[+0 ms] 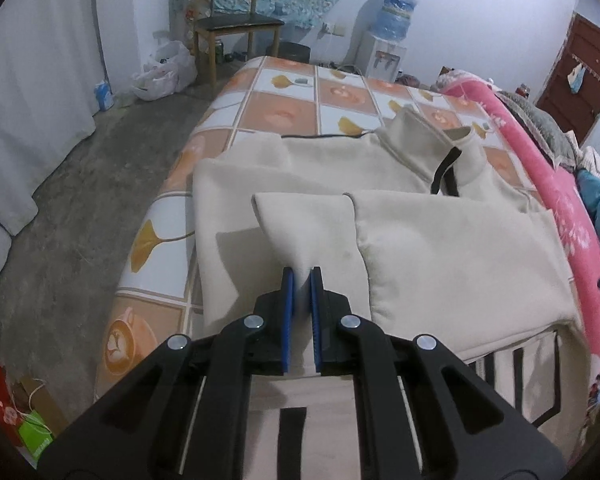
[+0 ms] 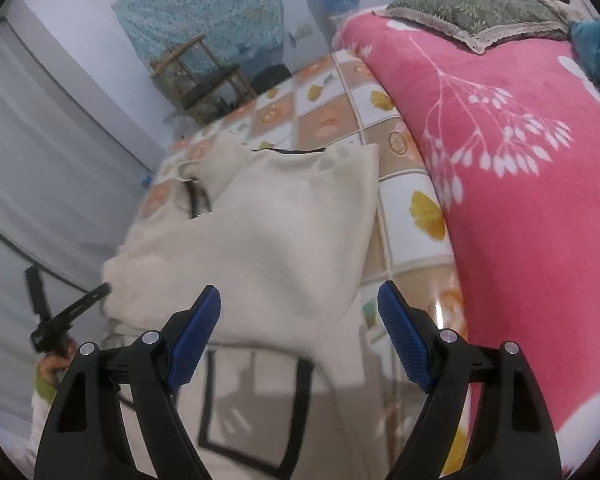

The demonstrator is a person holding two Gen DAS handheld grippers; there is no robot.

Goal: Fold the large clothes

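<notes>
Now the left gripper [image 1: 301,274] has its blue-padded fingers [image 1: 287,292] pinched nearly together on a fold of the cream fleece garment [image 1: 440,240], the cloth rising in a small peak just ahead of the tips. That garment lies spread on the bed with the orange-and-white tiled cover [image 1: 284,112], its black-trimmed collar [image 1: 448,160] farther out beyond the fingers and to their right. Over on the other side, the right gripper [image 2: 300,300] stands wide open with nothing between its fingers [image 2: 198,332]; the cream garment stretches away ahead of them and beneath, a black-outlined panel [image 2: 256,404] showing just below the tips. Right of those fingers runs a pink blanket with white flower print [image 2: 520,184]. Far to their left, the other gripper's black frame pokes into view.
</notes>
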